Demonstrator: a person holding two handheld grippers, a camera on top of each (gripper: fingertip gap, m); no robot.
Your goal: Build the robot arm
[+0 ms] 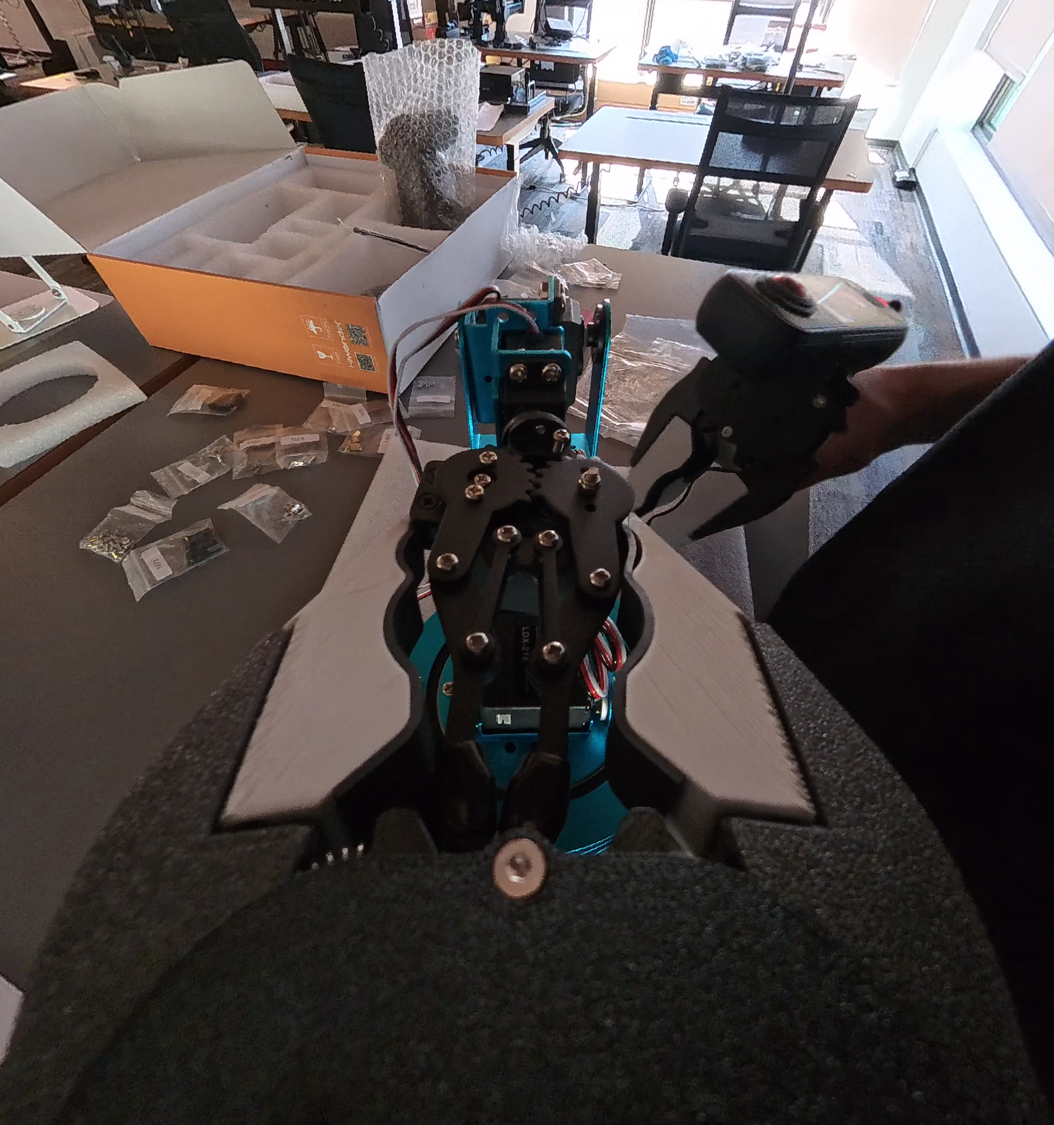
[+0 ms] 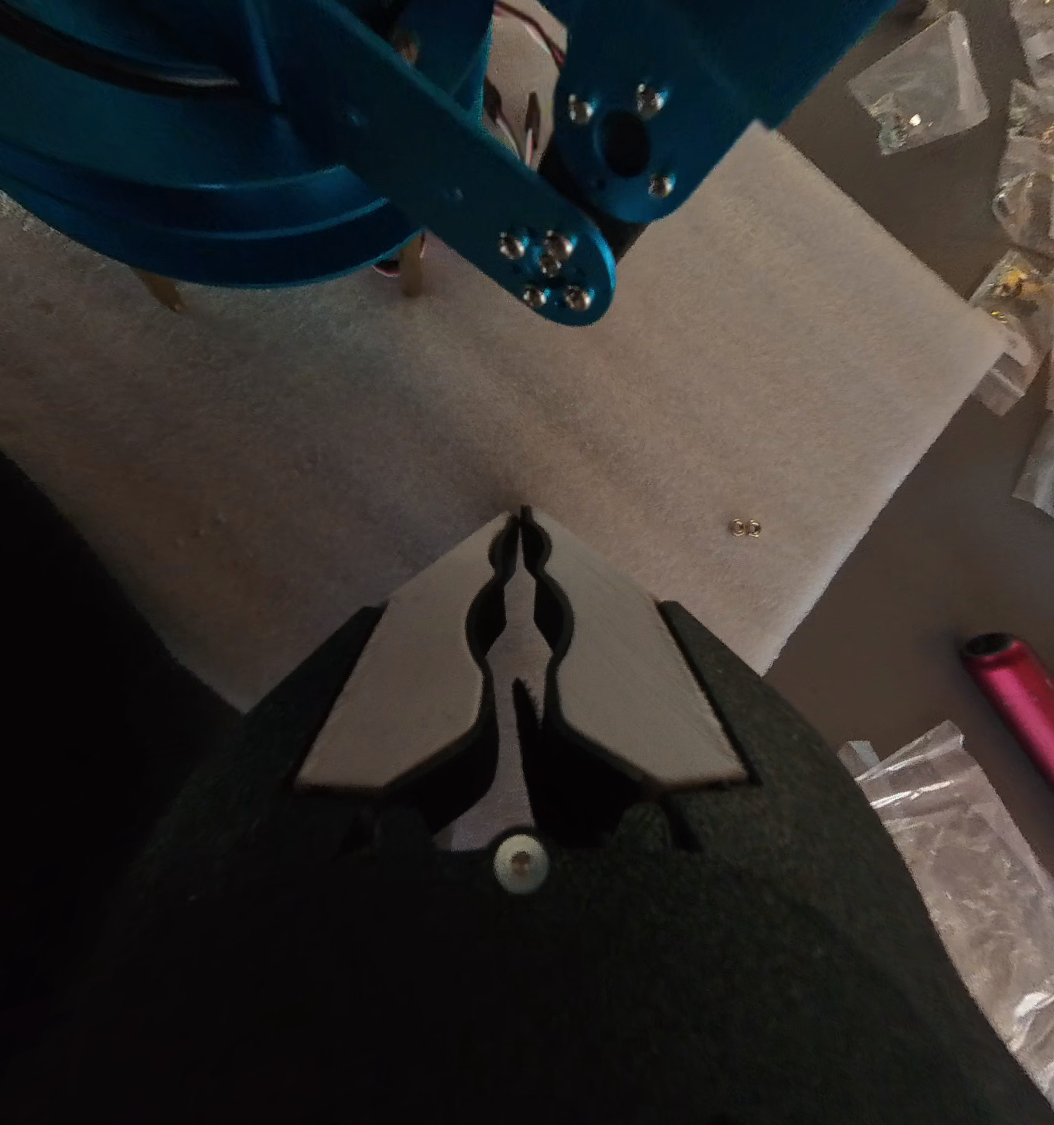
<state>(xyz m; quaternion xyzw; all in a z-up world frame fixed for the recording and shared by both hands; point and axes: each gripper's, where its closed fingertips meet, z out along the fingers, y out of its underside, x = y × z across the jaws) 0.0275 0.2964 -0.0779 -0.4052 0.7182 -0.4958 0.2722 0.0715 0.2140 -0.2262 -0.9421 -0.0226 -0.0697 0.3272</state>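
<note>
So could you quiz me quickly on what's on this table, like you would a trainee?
1. True or false: the orange box is closed.
2. What sits between the fingers of the left gripper? A: a black claw on a blue arm. B: a pink tube. C: bubble wrap.
3. The right gripper is above a surface where two small rings lie. What is that surface?

Key: 1 false, its lid is up. 2 A. 3 the white foam pad.
</note>
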